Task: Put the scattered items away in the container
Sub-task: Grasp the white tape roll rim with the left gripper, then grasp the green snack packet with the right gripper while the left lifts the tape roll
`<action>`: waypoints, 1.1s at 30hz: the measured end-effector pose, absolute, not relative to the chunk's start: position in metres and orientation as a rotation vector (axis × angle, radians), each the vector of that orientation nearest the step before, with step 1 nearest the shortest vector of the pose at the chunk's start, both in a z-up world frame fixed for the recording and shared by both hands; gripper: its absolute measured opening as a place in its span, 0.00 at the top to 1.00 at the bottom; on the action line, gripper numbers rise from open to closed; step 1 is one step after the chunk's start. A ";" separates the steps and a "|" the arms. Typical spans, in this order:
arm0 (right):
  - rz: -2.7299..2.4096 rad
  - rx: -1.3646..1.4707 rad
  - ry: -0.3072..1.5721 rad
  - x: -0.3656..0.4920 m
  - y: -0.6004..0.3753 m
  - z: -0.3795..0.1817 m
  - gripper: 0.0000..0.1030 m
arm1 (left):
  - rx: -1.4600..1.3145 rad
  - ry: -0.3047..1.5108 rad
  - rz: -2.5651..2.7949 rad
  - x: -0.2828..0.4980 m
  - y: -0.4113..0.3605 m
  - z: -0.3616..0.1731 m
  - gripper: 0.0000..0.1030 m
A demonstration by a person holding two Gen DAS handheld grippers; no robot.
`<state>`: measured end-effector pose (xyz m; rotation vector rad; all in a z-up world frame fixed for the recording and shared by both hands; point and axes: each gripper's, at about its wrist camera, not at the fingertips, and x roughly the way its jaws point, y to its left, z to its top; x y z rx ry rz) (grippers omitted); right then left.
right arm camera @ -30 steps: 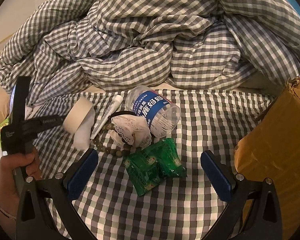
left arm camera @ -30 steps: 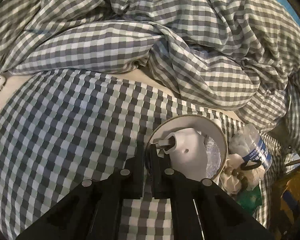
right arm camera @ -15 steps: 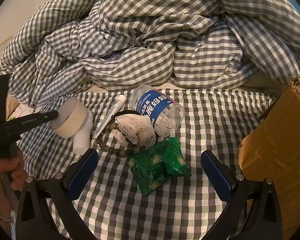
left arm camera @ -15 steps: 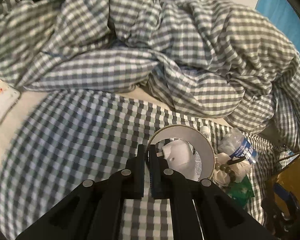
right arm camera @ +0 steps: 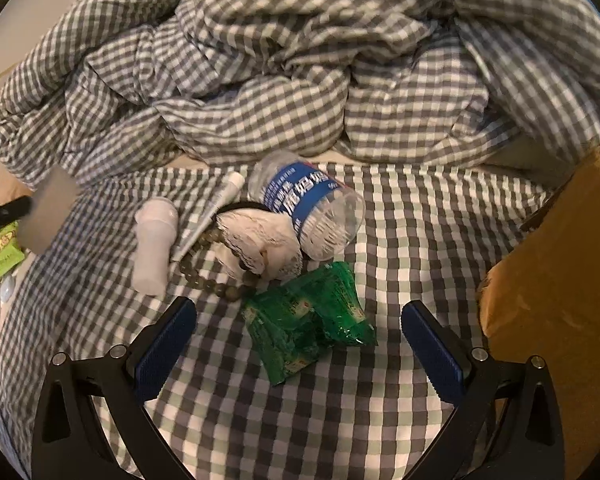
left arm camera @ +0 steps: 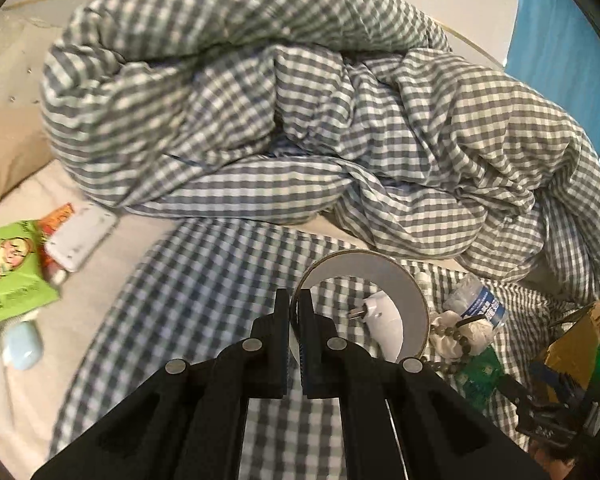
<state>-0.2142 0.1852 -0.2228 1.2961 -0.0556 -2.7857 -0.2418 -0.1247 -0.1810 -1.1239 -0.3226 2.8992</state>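
My left gripper [left arm camera: 294, 312] is shut on the rim of a beige tape roll [left arm camera: 404, 284] and holds it raised above the checked bed; the roll also shows blurred in the right wrist view [right arm camera: 50, 216]. My right gripper [right arm camera: 298, 336] is open and empty above a green snack packet [right arm camera: 308, 320]. Beyond it lie a clear bottle with a blue label [right arm camera: 308, 204], a white lace scrunchie [right arm camera: 260, 240], a bead bracelet [right arm camera: 212, 280], a white tube [right arm camera: 216, 212] and a white plug adapter [right arm camera: 154, 248]. The cardboard box [right arm camera: 560, 288] stands at the right.
A rumpled gingham duvet [left arm camera: 300, 120] is heaped across the back. At the far left lie a green packet [left arm camera: 10, 272], a white flat device [left arm camera: 80, 236] and a pale blue case [left arm camera: 22, 344]. A blue curtain [left arm camera: 560, 40] hangs at the right.
My left gripper has lifted the tape roll up and back from the pile, uncovering the white adapter. My right gripper has closed in slightly on the green packet and stays open.
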 end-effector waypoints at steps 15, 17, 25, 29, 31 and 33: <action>-2.717 1.424 0.115 -0.235 0.168 -0.263 0.30 | -1.146 -0.313 2.915 -0.233 -0.132 -0.182 0.97; -2.721 1.422 0.106 -0.234 0.170 -0.262 0.40 | -1.146 -0.314 2.915 -0.233 -0.131 -0.182 0.97; -2.726 1.383 0.082 -0.225 0.174 -0.249 0.65 | -1.141 -0.312 2.912 -0.228 -0.123 -0.176 0.97; -2.742 1.337 0.070 -0.215 0.173 -0.234 0.66 | -1.130 -0.305 2.914 -0.223 -0.120 -0.167 0.97; -2.754 1.312 0.063 -0.209 0.173 -0.224 0.66 | -1.123 -0.303 2.919 -0.221 -0.118 -0.162 0.97; -2.760 1.280 0.047 -0.201 0.175 -0.213 0.66 | -1.110 -0.303 2.920 -0.217 -0.115 -0.155 0.97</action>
